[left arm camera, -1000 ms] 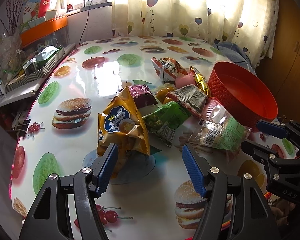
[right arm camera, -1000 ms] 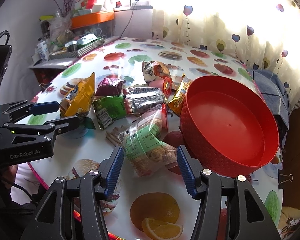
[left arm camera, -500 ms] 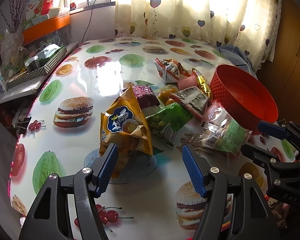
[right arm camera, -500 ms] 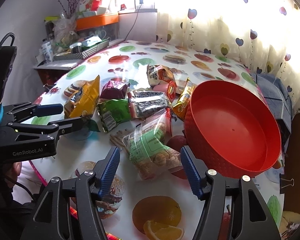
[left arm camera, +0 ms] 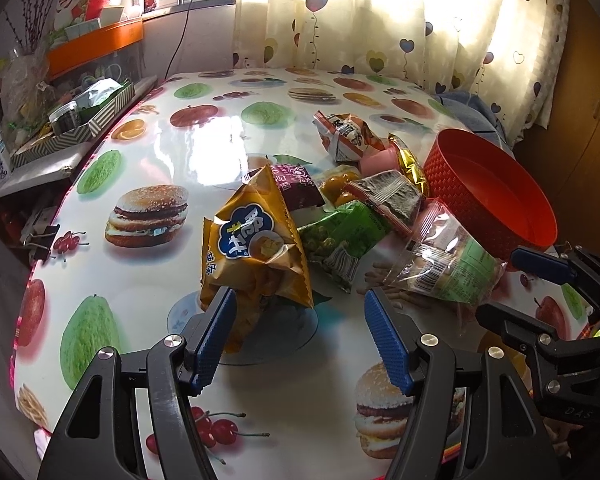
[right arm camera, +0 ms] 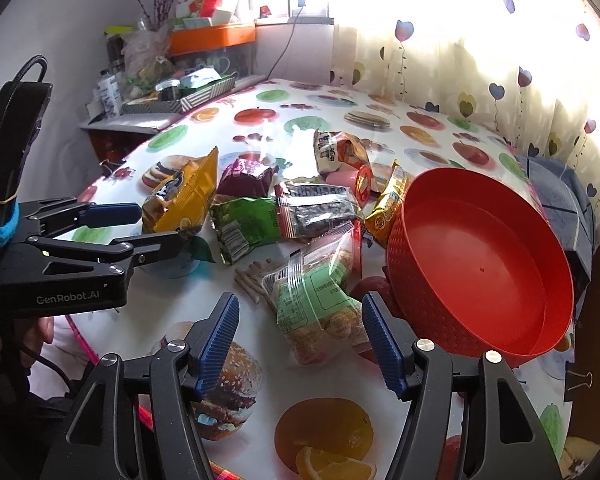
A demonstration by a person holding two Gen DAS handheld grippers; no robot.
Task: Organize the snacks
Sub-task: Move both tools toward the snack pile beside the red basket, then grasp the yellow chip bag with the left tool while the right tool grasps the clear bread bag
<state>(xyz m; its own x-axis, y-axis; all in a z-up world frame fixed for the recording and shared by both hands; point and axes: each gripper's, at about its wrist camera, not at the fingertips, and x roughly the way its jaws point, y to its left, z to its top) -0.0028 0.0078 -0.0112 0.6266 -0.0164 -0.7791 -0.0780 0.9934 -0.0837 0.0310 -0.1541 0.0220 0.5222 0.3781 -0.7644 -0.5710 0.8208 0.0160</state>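
Note:
A pile of snack packets lies on the fruit-print table [left arm camera: 228, 148]. A yellow chip bag [left arm camera: 256, 252] stands just ahead of my open left gripper [left arm camera: 298, 318], close to its left finger. A clear bag with a green label [right arm camera: 320, 300] lies between the fingers of my open right gripper [right arm camera: 298, 326]. A green packet [left arm camera: 340, 236], a dark seaweed packet [right arm camera: 316, 208] and a maroon packet [right arm camera: 248, 176] lie behind. An empty red round basket [right arm camera: 488, 260] stands right of the pile. Both grippers are empty.
The left gripper shows in the right wrist view [right arm camera: 140, 232] beside the yellow bag [right arm camera: 184, 196]. The right gripper shows in the left wrist view [left arm camera: 520, 284]. A cluttered shelf with a striped tray [left arm camera: 76, 120] stands left of the table. Curtains [left arm camera: 380, 20] hang behind.
Both grippers have drawn back and up a little from the pile. The snacks and the basket have not moved. Both stay open.

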